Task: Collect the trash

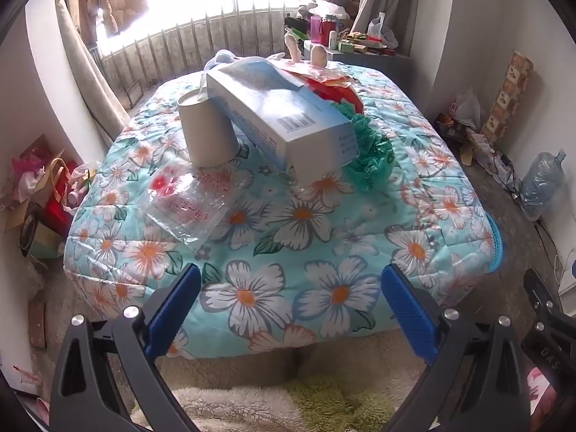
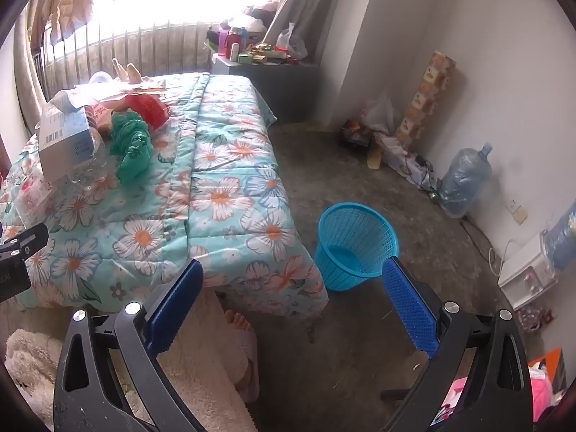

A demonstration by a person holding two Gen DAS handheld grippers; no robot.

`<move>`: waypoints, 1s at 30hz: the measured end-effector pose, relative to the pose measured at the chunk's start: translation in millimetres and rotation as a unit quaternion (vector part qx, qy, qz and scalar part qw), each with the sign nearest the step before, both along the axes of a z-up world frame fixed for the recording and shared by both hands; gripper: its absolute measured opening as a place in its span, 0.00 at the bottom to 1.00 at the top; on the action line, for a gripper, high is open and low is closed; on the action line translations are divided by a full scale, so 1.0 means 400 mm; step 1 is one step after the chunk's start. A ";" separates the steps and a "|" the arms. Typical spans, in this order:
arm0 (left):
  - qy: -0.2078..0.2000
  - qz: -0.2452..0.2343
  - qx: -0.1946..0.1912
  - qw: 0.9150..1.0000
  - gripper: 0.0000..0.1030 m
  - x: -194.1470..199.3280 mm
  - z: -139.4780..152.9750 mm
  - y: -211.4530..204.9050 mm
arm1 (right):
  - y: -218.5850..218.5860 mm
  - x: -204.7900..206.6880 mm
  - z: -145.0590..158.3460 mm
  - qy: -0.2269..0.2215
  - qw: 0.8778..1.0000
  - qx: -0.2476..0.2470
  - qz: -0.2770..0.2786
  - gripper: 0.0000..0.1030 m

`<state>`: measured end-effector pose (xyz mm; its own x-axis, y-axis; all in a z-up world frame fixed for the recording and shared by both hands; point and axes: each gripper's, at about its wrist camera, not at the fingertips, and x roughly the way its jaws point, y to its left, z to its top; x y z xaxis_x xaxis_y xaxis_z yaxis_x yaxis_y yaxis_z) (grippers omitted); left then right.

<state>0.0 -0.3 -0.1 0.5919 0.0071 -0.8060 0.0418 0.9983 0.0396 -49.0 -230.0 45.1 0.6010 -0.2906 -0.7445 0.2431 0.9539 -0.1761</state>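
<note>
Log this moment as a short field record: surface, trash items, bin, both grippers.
surface: floral quilt over a bed
trash items: upturned paper cup; long white and blue box leaning on it; clear plastic bag; green crumpled bag; red bag
bin: blue mesh basket, upright on the floor beside the bed, looks empty
left gripper: fingers wide open, nothing between them
right gripper: fingers wide open, nothing between them
</note>
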 end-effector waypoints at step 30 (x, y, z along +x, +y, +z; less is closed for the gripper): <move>-0.010 0.005 -0.004 1.000 0.95 0.002 0.013 0.010 | 0.012 -0.001 0.014 -0.002 1.000 0.001 0.002 0.93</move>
